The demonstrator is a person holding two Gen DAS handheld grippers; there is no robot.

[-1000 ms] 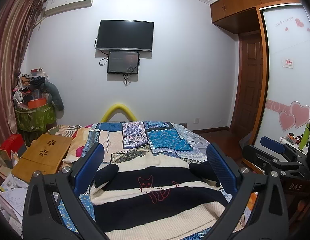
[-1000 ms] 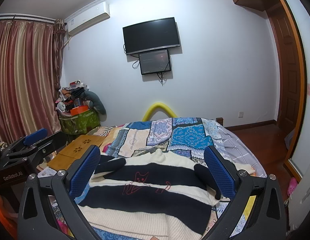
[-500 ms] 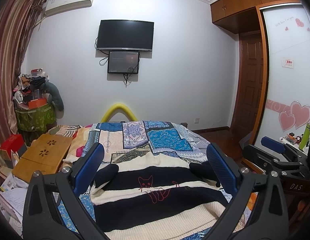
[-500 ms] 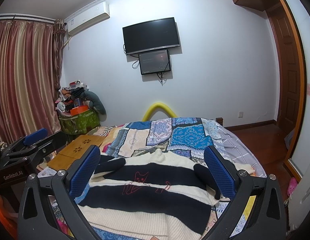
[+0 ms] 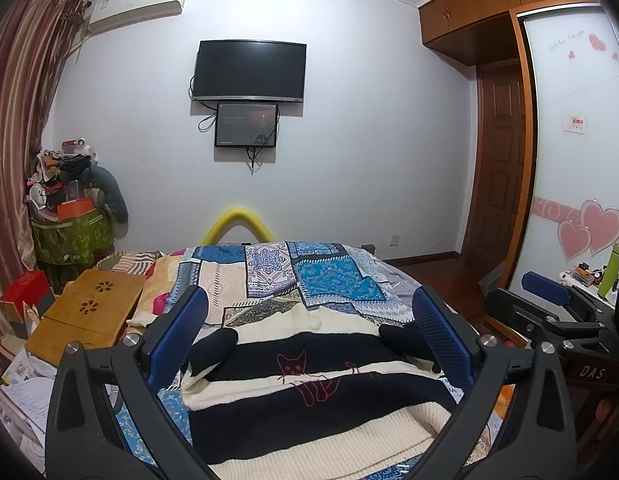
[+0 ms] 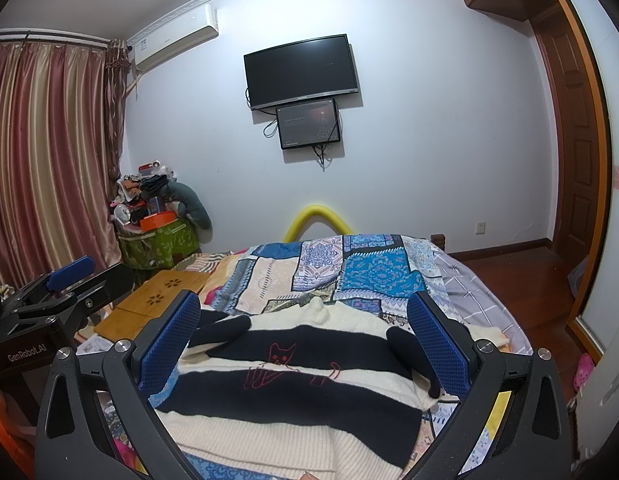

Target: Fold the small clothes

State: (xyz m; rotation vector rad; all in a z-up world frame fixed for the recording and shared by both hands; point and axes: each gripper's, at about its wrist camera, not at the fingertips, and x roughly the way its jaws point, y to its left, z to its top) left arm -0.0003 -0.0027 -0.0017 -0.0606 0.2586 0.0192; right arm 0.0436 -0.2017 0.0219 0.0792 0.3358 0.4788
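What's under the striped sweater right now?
The striped sweater lies flat on the patchwork bedspread, which shows around it. Anything directly beneath the knit is covered and cannot be seen.

Your right gripper (image 6: 303,336) hangs with fingers spread wide over the striped cat sweater (image 6: 293,384), which lies flat on the patchwork bedspread (image 6: 329,272). Your left gripper (image 6: 69,276) sits off to the side.
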